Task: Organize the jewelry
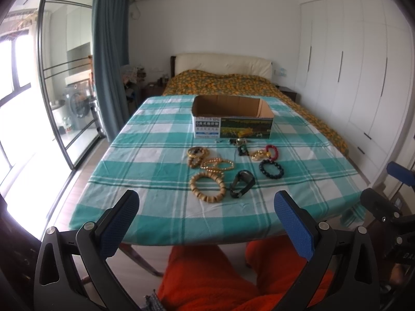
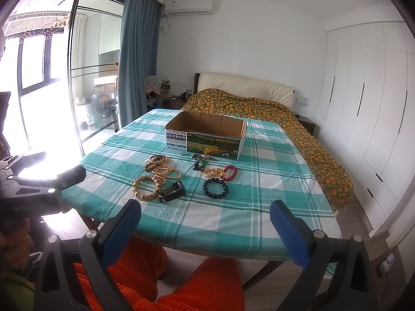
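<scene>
A table [image 1: 145,140] under a teal check cloth stands in a bedroom — bed [image 1: 233,83] behind, wardrobe [image 1: 363,77] at right, glass doors at left. Bracelets [image 1: 207,186] and a watch [image 1: 241,184] lie mid-cloth, before an open box [image 1: 230,127]. The near edge is bare — both the left gripper [image 1: 207,223] and the right gripper [image 2: 205,228] hang there, jaws spread wide, empty.

You see: matt woven cloth [image 1: 155,134]; cardboard box [image 1: 232,119], glossy print; near wooden bead bracelet [image 1: 207,186]; glossy black bracelet [image 1: 272,169]; textured gripper pads [image 1: 293,223].
</scene>
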Available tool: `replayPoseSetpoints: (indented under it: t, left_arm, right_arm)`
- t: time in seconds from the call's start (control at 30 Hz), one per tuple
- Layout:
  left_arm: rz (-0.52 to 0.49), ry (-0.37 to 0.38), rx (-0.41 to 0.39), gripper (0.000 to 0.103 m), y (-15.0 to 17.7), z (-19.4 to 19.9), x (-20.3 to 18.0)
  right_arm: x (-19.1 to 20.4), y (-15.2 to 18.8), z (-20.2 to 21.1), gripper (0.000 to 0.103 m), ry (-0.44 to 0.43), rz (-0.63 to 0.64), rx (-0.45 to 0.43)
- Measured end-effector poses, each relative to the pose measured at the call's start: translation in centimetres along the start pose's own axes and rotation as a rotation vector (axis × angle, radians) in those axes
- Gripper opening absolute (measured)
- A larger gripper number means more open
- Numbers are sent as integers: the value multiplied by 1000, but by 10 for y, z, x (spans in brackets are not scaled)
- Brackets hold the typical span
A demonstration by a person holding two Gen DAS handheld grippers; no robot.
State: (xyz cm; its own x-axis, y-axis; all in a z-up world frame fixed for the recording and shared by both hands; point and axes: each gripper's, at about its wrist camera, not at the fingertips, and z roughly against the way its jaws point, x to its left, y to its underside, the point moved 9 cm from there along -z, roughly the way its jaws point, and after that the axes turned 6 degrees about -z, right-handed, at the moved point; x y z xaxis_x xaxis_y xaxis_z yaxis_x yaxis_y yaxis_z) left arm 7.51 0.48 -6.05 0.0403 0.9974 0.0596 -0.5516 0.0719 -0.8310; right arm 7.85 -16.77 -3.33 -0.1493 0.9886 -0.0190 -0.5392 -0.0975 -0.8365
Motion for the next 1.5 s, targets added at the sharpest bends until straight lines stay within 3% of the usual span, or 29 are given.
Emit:
replayPoseSetpoints:
  t: [0.47,0.63,1.5]
  left_arm:
    - [5,17,4,103,-2,-1,-1]
    - [1,-39,28,103,-1,-6,5]
    - [21,34,74,103,7,-16,6]
  right_arm:
    - [0,0,0,101,1,-5,0]
    - [-3,0,-2,101,4,-15,0]
    - [-13,-3,-4,101,-1,-62,-11]
